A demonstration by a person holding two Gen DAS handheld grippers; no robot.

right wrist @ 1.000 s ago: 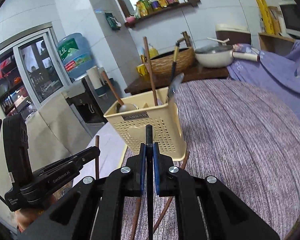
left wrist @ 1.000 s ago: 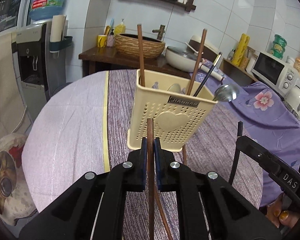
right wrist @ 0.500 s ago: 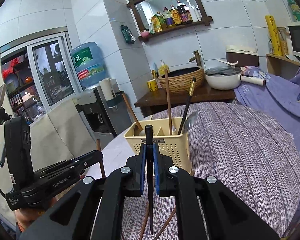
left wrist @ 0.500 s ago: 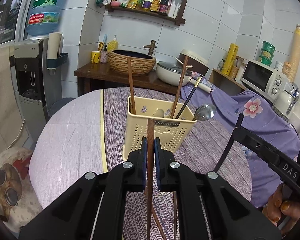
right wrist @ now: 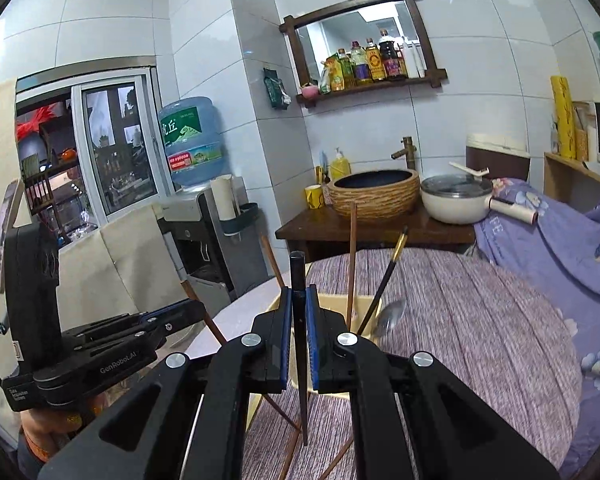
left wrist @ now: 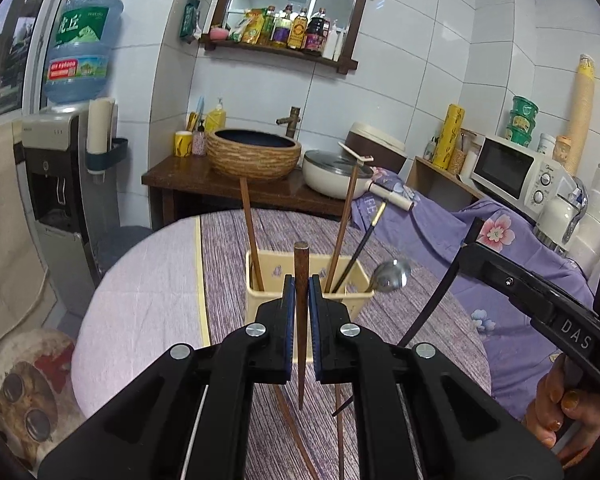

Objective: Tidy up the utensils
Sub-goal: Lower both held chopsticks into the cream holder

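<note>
My left gripper (left wrist: 299,292) is shut on a brown wooden chopstick (left wrist: 300,280), held upright above the table in front of the cream utensil basket (left wrist: 260,292). My right gripper (right wrist: 296,304) is shut on a black chopstick (right wrist: 298,276), also upright; it shows at the right of the left wrist view (left wrist: 436,300). The basket (right wrist: 364,304) holds two brown chopsticks (left wrist: 250,232), a black chopstick (left wrist: 364,244) and a steel spoon (left wrist: 388,276). Two brown chopsticks (left wrist: 338,432) lie on the table below the grippers.
The round table (left wrist: 148,312) has a lilac cloth with a purple striped runner. Behind it stand a dark wooden counter (left wrist: 204,184) with a woven basin and a white pan, and a water dispenser (left wrist: 56,176). A microwave (left wrist: 520,172) is at the right.
Both grippers have risen and drawn back from the basket with their chopsticks, so the basket looks smaller and lower. Both stay shut.
</note>
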